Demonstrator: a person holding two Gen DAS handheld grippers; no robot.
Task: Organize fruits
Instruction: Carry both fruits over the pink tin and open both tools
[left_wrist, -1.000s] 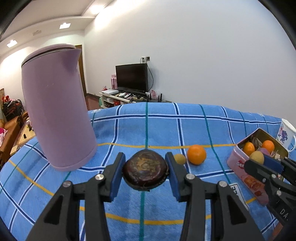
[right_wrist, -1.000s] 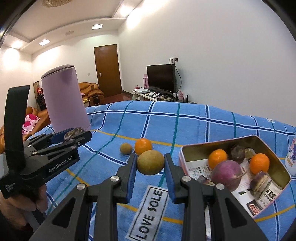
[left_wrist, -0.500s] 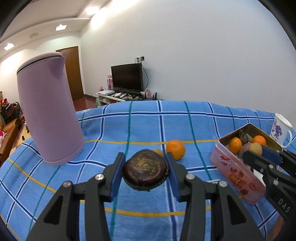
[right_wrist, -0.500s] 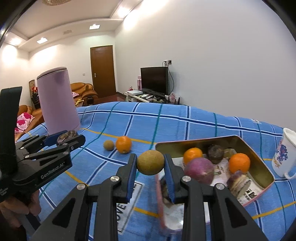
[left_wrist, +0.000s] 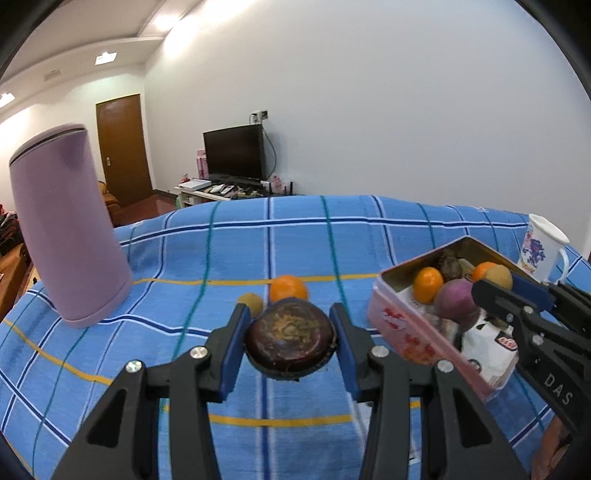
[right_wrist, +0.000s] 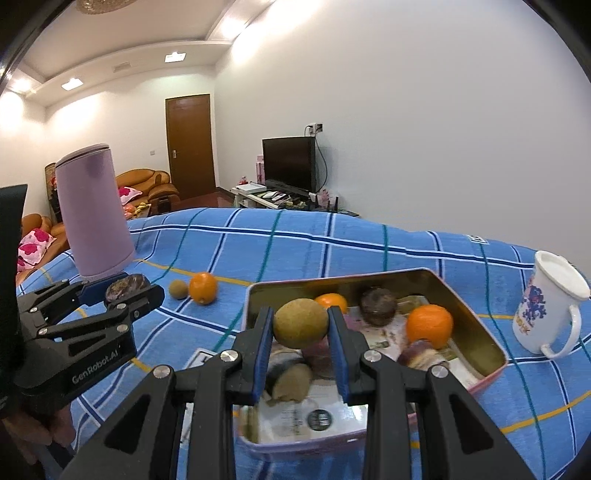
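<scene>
My left gripper (left_wrist: 290, 334) is shut on a dark purple passion fruit (left_wrist: 290, 339) and holds it above the blue checked cloth, left of the pink tin (left_wrist: 417, 339). It also shows in the right wrist view (right_wrist: 127, 290). My right gripper (right_wrist: 301, 325) is shut on a yellow-brown round fruit (right_wrist: 301, 323) and holds it over the tin (right_wrist: 255, 291), which contains oranges (right_wrist: 430, 325), purple fruits and packets. An orange (left_wrist: 288, 288) and a small brown fruit (left_wrist: 251, 302) lie on the cloth.
A tall lilac kettle (left_wrist: 66, 229) stands at the left of the table. A white printed mug (right_wrist: 550, 310) stands right of the tin. A "LOVE SOLE" card lies partly under the tin. A TV and sofa are behind.
Both grippers have moved right with their fruits. The right gripper now hangs over the tin's inside; the left gripper has come closer to the tin.
</scene>
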